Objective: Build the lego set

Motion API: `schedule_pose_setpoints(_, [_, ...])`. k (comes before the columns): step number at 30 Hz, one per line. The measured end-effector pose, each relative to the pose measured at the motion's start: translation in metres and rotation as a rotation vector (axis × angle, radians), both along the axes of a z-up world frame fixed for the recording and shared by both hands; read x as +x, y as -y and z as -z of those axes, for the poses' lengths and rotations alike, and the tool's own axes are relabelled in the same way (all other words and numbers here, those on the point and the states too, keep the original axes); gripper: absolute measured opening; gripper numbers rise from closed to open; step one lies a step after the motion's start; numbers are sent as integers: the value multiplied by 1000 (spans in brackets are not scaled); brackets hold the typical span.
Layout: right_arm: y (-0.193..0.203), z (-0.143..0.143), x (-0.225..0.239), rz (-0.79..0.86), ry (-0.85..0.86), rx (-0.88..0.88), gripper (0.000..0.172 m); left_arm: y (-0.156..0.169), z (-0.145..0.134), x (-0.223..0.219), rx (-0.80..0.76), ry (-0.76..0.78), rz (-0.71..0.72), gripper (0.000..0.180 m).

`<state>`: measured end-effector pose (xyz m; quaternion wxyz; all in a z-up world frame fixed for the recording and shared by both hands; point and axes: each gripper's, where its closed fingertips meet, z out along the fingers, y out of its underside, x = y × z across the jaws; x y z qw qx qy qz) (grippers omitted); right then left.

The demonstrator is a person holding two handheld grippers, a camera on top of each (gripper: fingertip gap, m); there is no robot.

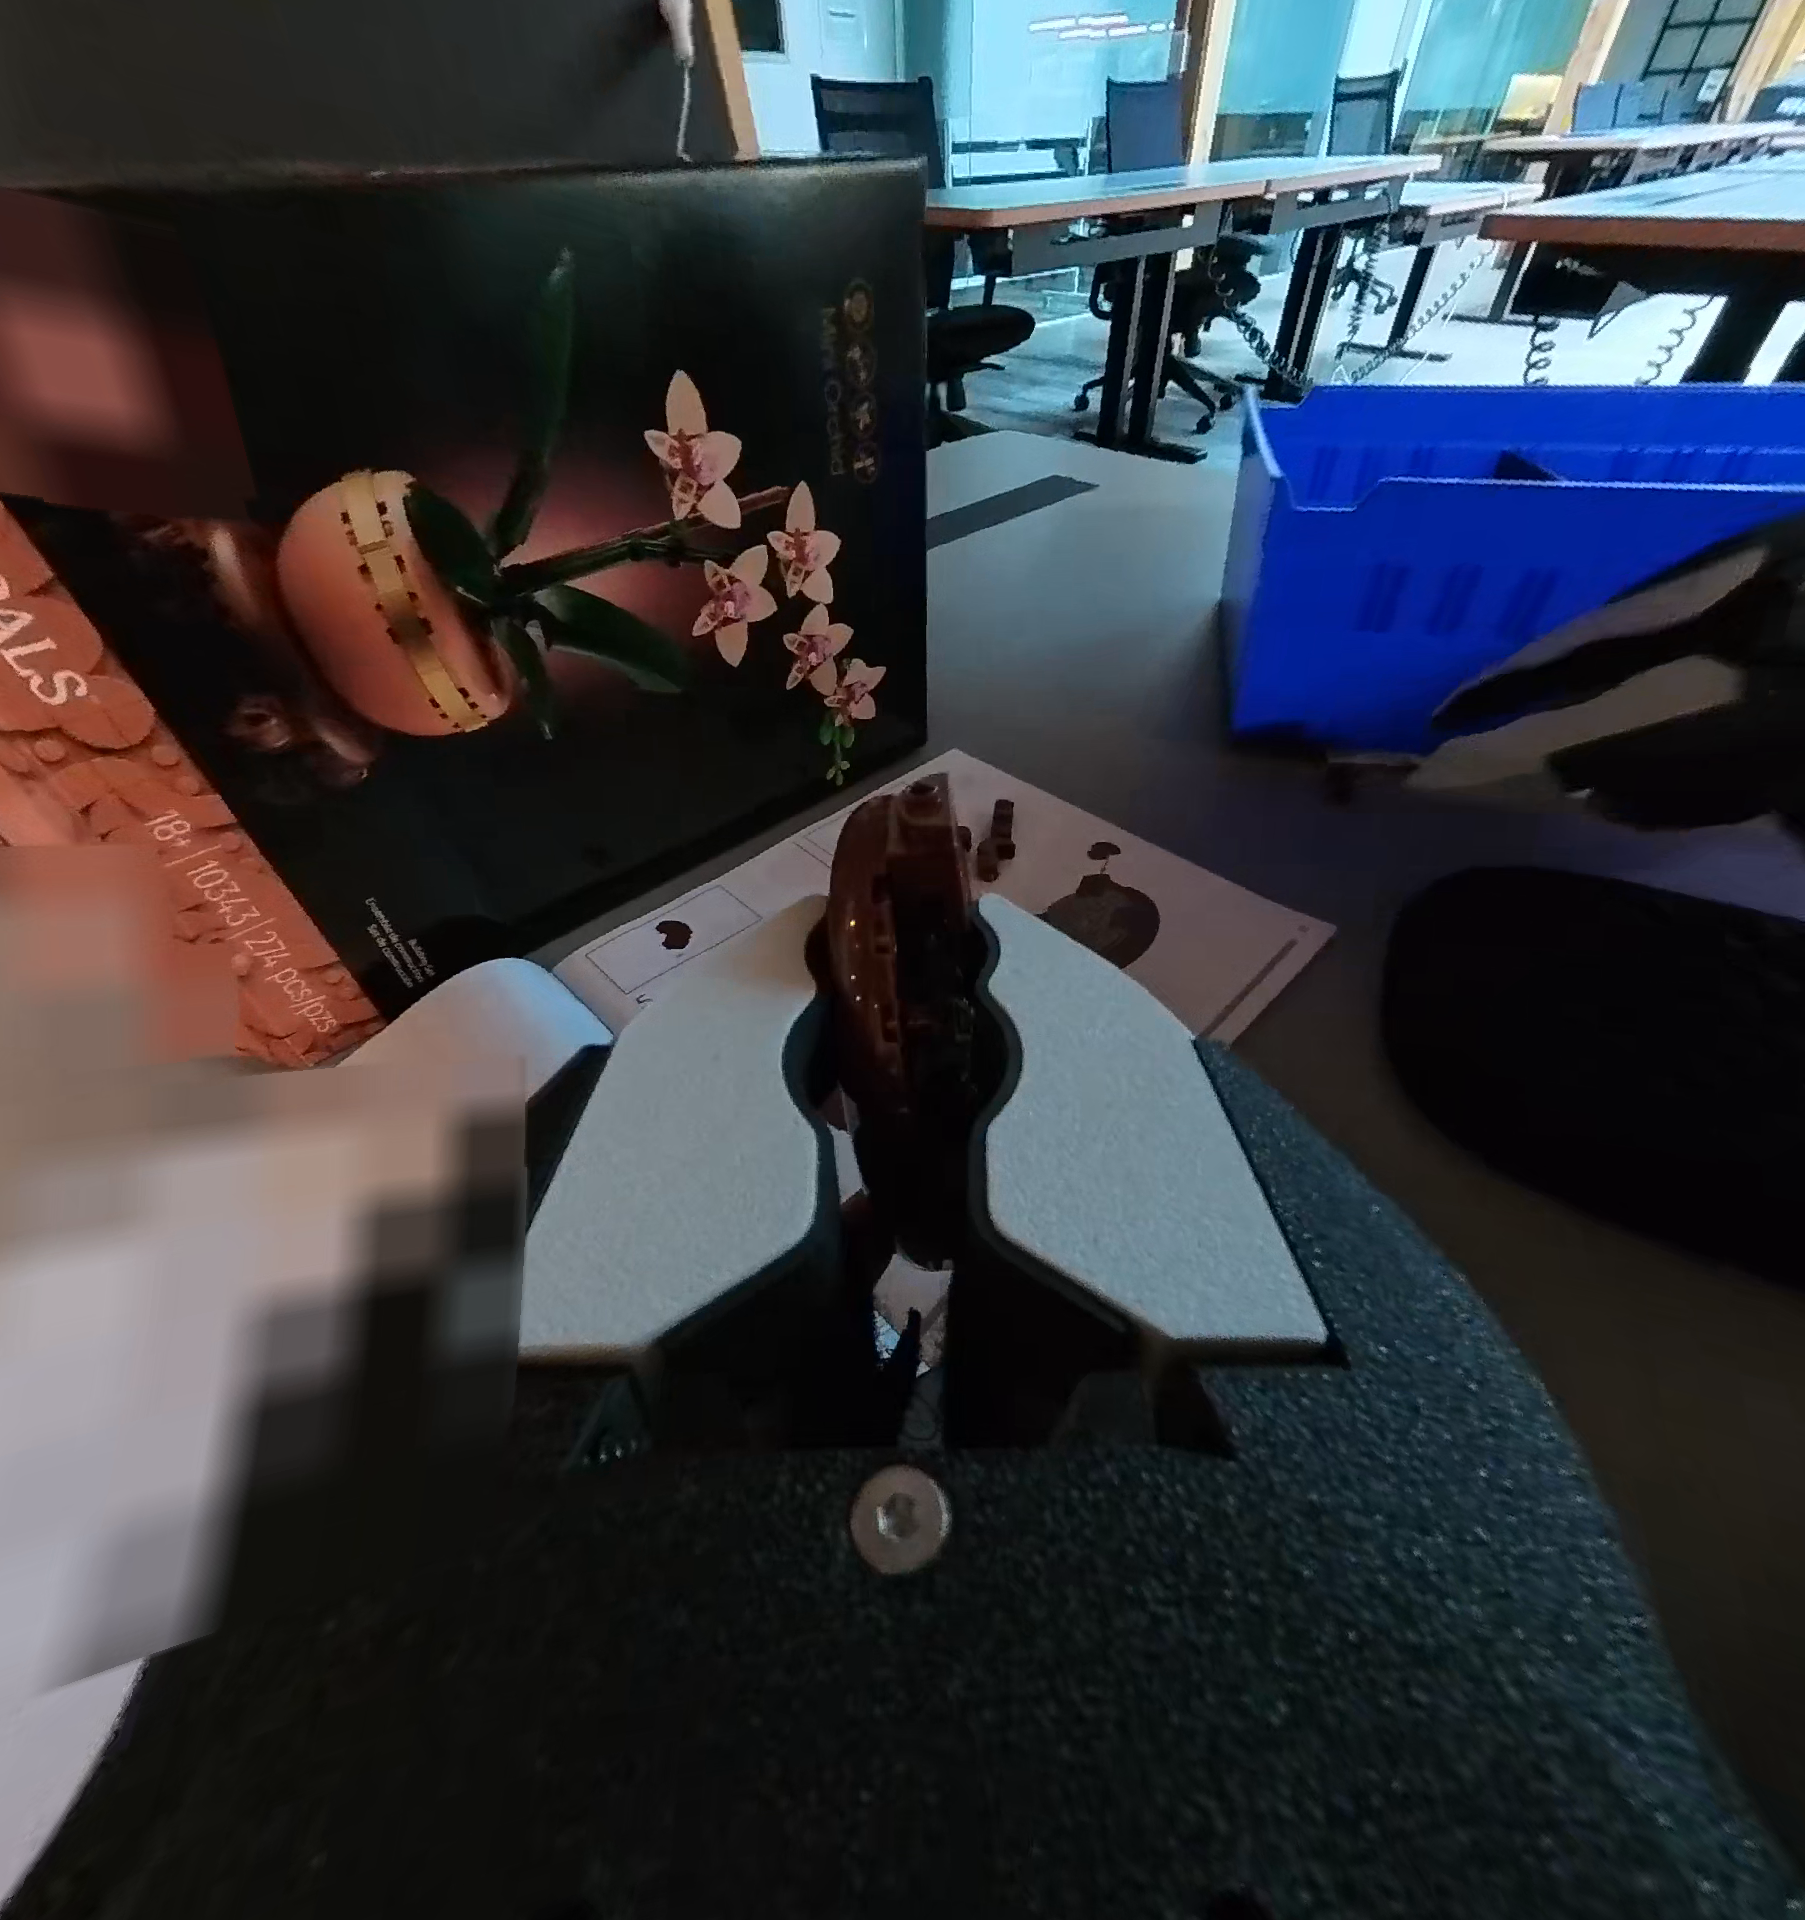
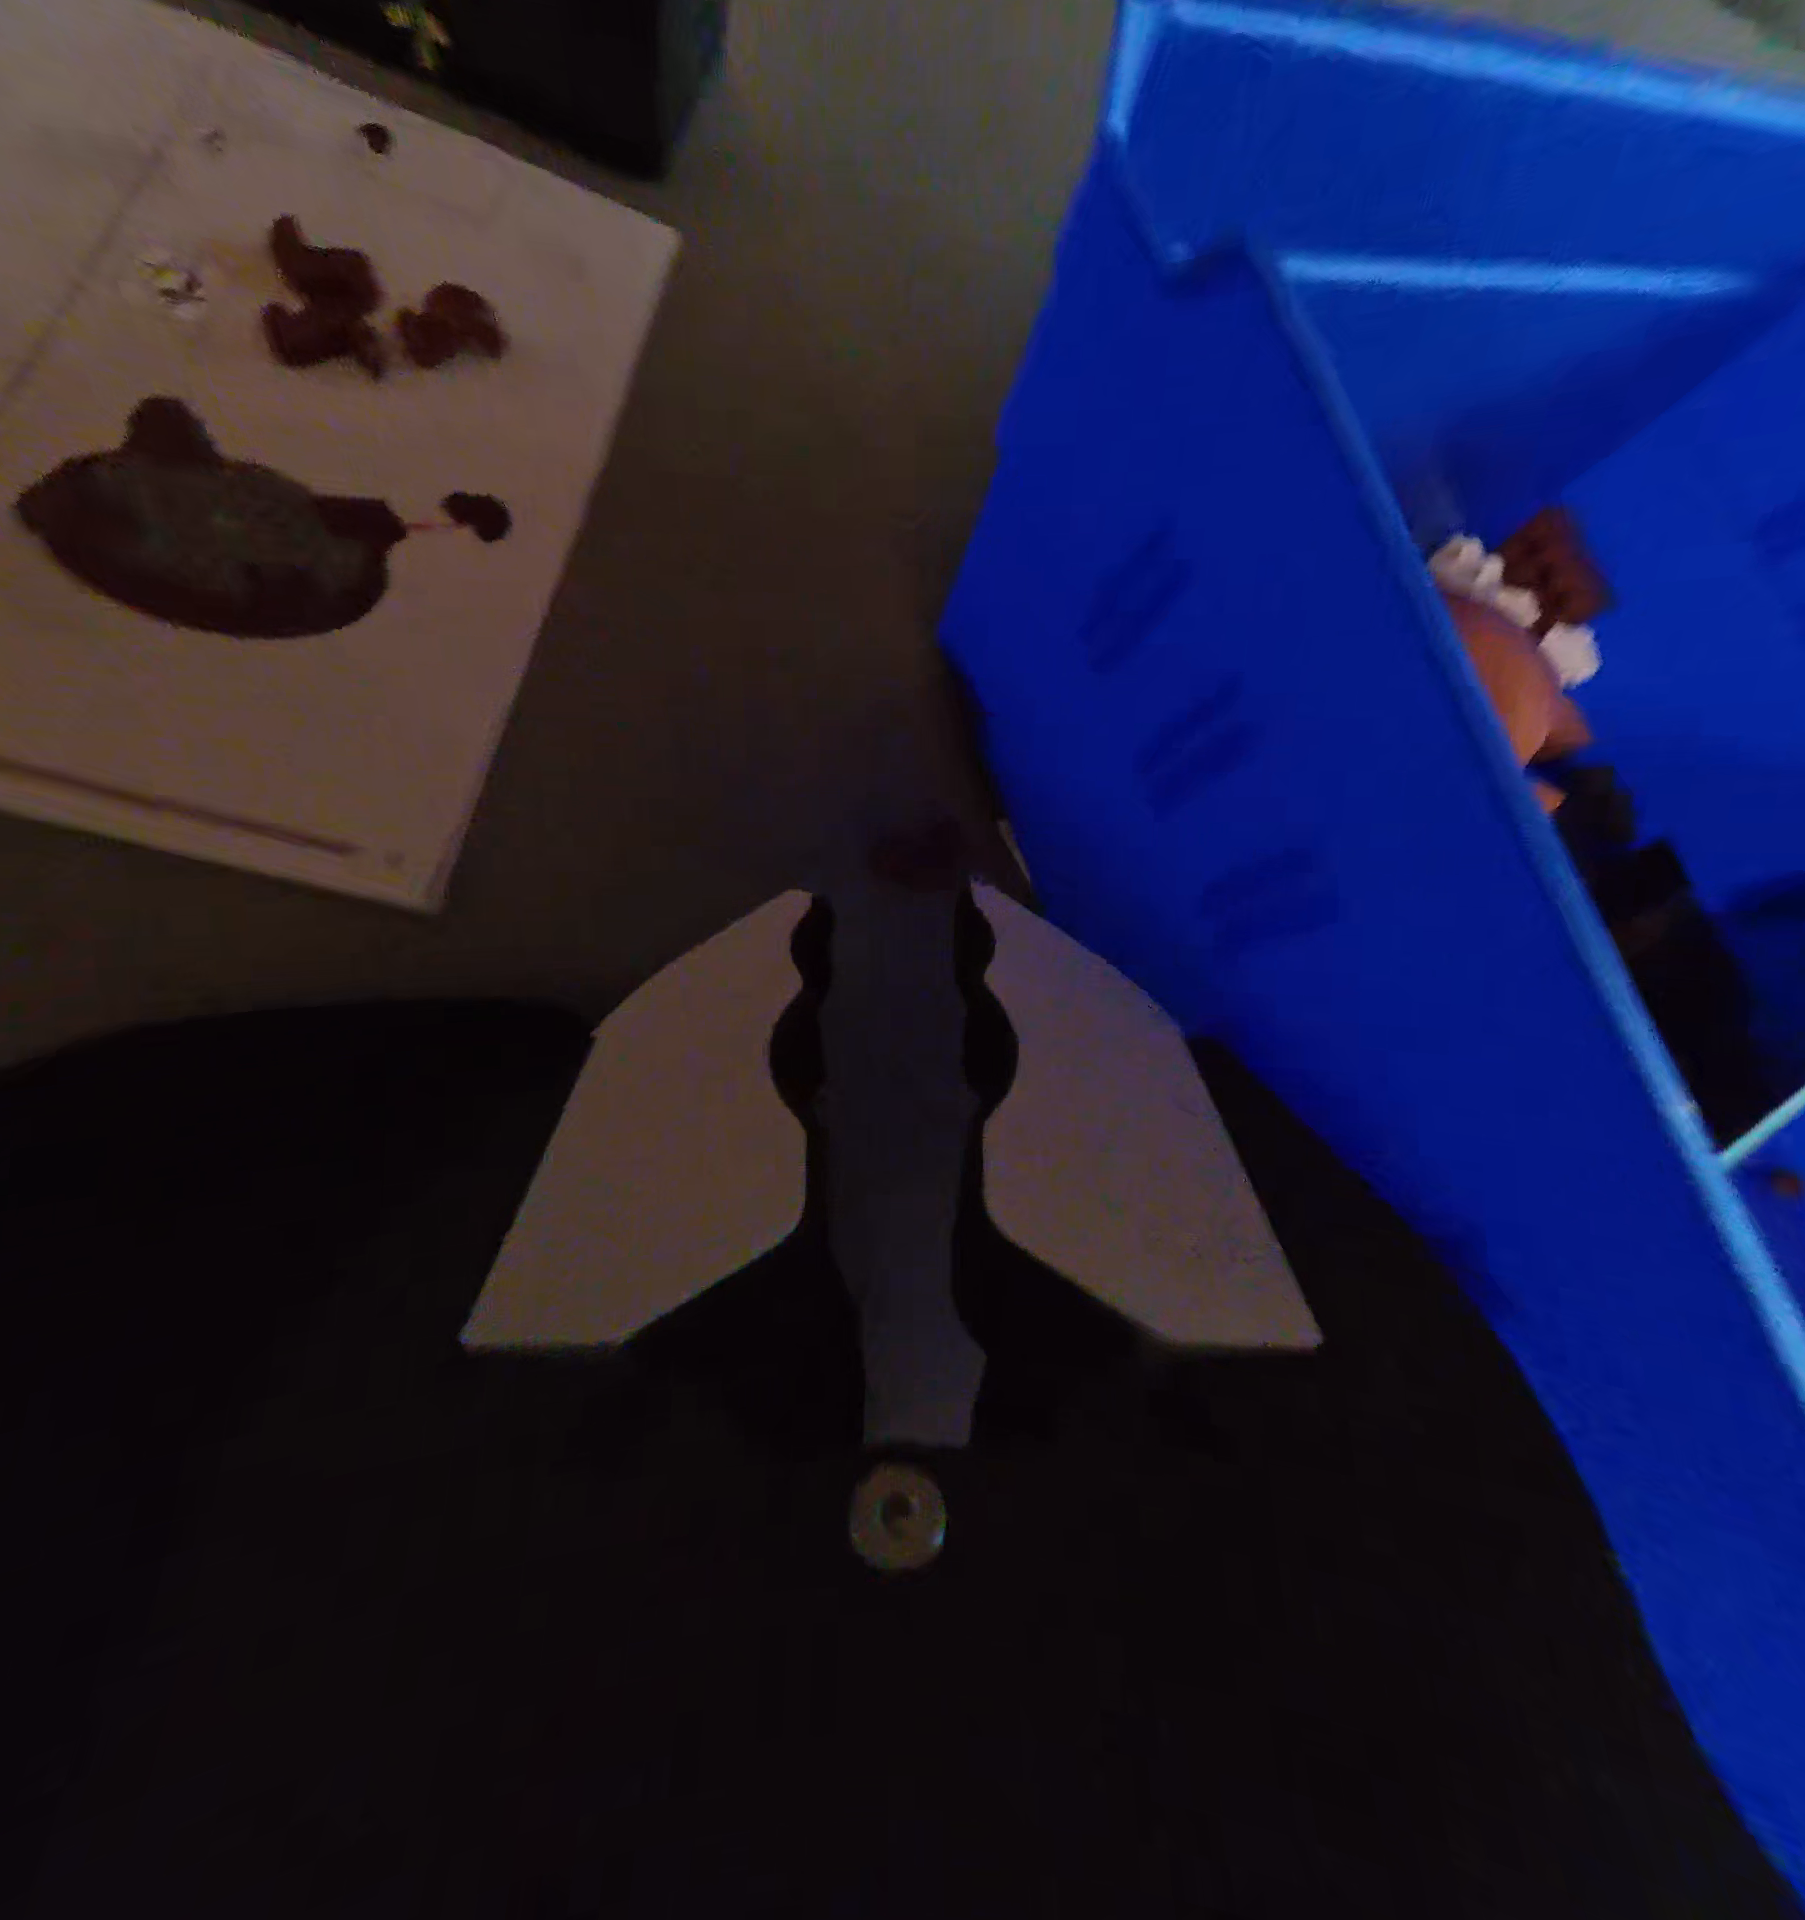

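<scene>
My left gripper (image 1: 900,902) is shut on a dark brown brick assembly (image 1: 882,935). The assembly stands on edge between both white fingers (image 1: 690,1122), above the open instruction booklet (image 1: 1189,935). My right gripper (image 2: 893,894) is open with nothing between its fingers (image 2: 669,1143). It hangs over the grey table beside the blue bin (image 2: 1293,727). A small dark reddish-brown piece (image 2: 919,852) lies on the table just beyond its fingertips, blurred. The right gripper also shows blurred in the left wrist view (image 1: 1604,707), in front of the bin (image 1: 1500,561).
A dark box with an orchid picture (image 1: 565,468) stands behind the booklet (image 2: 254,623). Loose brown pieces (image 2: 358,301) lie on the page and also show in the left wrist view (image 1: 997,831). The bin holds white, brown and tan pieces (image 2: 1521,623). A black rounded object (image 1: 1625,1060) lies at the right. Some 25 centimeters of space lies between my two pairs of fingers.
</scene>
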<state>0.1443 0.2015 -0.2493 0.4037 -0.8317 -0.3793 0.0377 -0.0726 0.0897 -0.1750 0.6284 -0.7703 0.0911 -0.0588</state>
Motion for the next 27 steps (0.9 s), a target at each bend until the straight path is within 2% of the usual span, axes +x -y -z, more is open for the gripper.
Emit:
schedule_pose_setpoints(7, [-18, 11, 10, 175, -98, -58, 5, -1, 2, 2, -10, 25, 23, 21])
schedule_pose_setpoints(13, [-26, 14, 3, 191, -144, -69, 1, -1, 3, 1, -12, 43, 29, 21])
schedule_pose_setpoints(16, [-24, 15, -6, 163, -192, -128, 3, -1, 3, 1, -11, 42, 29, 21])
schedule_pose_setpoints(21, [-15, 15, -33, -16, -190, -147, 6, -1, 3, 1, -13, 43, 28, 21])
schedule_pose_setpoints(27, [3, 13, -68, -298, -83, -88, 3, -1, 3, -1, -8, 53, 24, 21])
